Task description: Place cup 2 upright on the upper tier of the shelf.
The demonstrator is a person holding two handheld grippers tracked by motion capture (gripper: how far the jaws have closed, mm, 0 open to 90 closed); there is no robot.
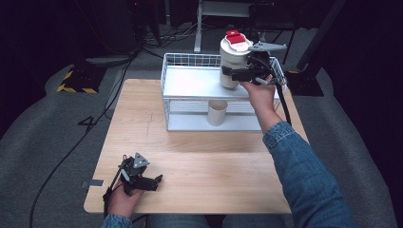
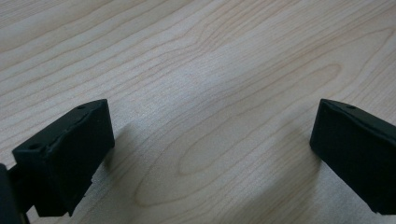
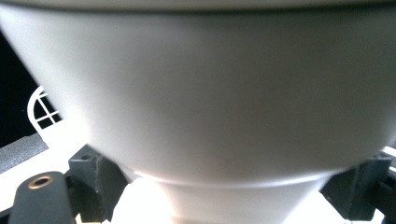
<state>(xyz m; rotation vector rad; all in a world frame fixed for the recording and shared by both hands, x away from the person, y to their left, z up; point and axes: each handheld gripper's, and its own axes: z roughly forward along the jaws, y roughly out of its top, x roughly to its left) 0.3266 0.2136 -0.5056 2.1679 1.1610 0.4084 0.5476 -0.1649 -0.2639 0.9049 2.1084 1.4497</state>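
The right gripper [image 1: 236,72] clamps a white tumbler [image 1: 232,61] with a red lid above the wire rack's [image 1: 190,85] top shelf. The left gripper [image 1: 142,180] rests open and empty on the tabletop [image 1: 199,166]. The smooth, tapered tumbler could slip from a grip this low on its body and tip over.

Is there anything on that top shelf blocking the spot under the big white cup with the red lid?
Nothing visible. The right gripper holds the cup over the rack, whose top shelf looks bare; the small cup stands on the lower shelf.
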